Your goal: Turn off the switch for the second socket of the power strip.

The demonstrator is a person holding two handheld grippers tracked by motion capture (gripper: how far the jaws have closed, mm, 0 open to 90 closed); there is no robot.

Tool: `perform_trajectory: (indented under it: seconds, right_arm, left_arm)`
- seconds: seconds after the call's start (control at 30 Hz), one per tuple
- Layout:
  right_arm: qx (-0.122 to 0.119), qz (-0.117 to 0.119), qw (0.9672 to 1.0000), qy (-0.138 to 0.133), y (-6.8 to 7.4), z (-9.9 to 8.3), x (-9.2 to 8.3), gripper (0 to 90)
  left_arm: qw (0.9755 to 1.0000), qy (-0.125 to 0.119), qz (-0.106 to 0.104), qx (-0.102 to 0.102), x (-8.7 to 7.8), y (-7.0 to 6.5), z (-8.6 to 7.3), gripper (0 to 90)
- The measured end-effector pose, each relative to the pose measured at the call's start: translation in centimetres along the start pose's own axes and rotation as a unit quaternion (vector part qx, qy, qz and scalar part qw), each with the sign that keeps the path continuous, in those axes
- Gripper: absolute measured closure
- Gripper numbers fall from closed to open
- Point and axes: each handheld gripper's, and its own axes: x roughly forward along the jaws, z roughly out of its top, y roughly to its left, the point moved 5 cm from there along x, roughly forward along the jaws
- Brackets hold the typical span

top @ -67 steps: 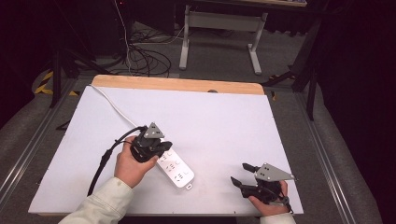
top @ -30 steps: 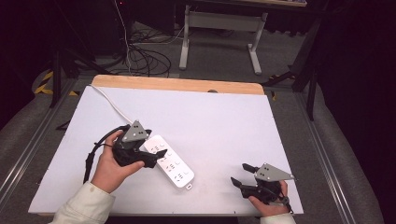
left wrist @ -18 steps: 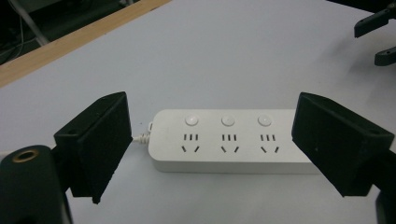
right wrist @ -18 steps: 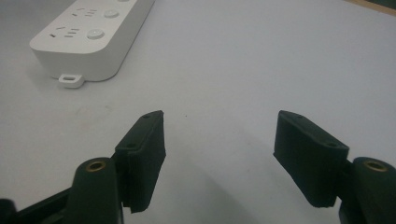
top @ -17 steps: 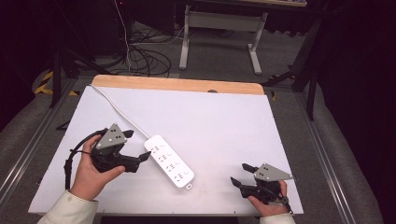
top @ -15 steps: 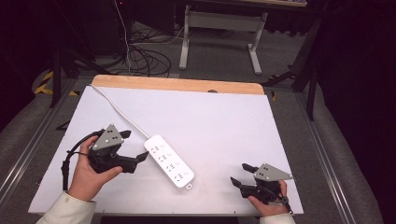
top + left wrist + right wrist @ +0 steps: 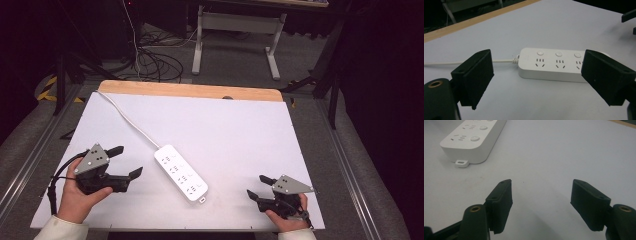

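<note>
Table (image 7: pixel 240 125): white top, wooden far edge; both claws rest at its near edge, well apart from each other.

Strip (image 7: pixel 180 172): white power strip lying flat on the table, between the two claws, closer to the left one; seen from the left claw (image 7: pixel 120 165) it sits ahead, broadside on, framed between the spread jaws but not touching either; seen from the right claw (image 7: pixel 255 188) it is ahead and off to the jaws' left, near end toward it.

Cord (image 7: pixel 131 120): white, leaves the strip's far end and runs off over the table's far-left corner; thin, limp.

Left claw: released, jaws wide, nothing held; held in the left hand (image 7: pixel 77 200). Right claw: released, jaws wide, nothing held.

Handling, judged: hard plastic shell, stiff, light to moderate weight; smooth sides likely slippery against the pads; not fragile, though the buttons (image 7: pixel 558 53) on top are best left unpressed. Best hold looks to be across the narrow width, on the long side walls, near mid-length for balance; the cord will drag and may swing the far end. The tab (image 7: pixel 462 163) at the near end is too small to pinch reliably.
</note>
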Motion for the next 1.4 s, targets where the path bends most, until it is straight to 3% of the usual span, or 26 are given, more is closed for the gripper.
perform_trajectory:
  seconds: [0.27,0.67,1.03,1.27,1.33,1.4]
  right_arm:
    - [0.000,-0.001,1.0000,0.000,0.0,0.0,0.0,34.3]
    - [0.002,-0.003,1.0000,-0.002,-0.1,0.0,-0.1,34.3]
    - [0.003,-0.002,1.0000,-0.004,-0.1,0.0,-0.2,34.2]
    - [0.002,-0.001,1.0000,-0.005,-0.1,0.0,-0.2,34.3]
    - [0.002,-0.001,1.0000,-0.005,-0.2,0.0,-0.2,34.3]
    - [0.002,-0.001,1.0000,-0.004,-0.2,-0.1,-0.3,34.3]
  left_arm:
    - [0.9996,0.007,0.026,0.001,-0.4,0.7,-1.7,12.2]
    - [0.9996,0.003,0.029,-0.001,-0.5,1.3,-4.8,12.3]
    - [0.9990,0.025,0.036,0.000,-0.6,1.8,-7.2,11.8]
    - [0.9975,0.045,0.033,-0.043,-0.7,1.8,-8.3,11.5]
    - [0.9972,0.050,0.029,-0.048,-0.6,1.6,-8.6,11.5]
    - [0.9974,0.051,0.034,-0.038,-0.6,1.7,-8.6,11.4]
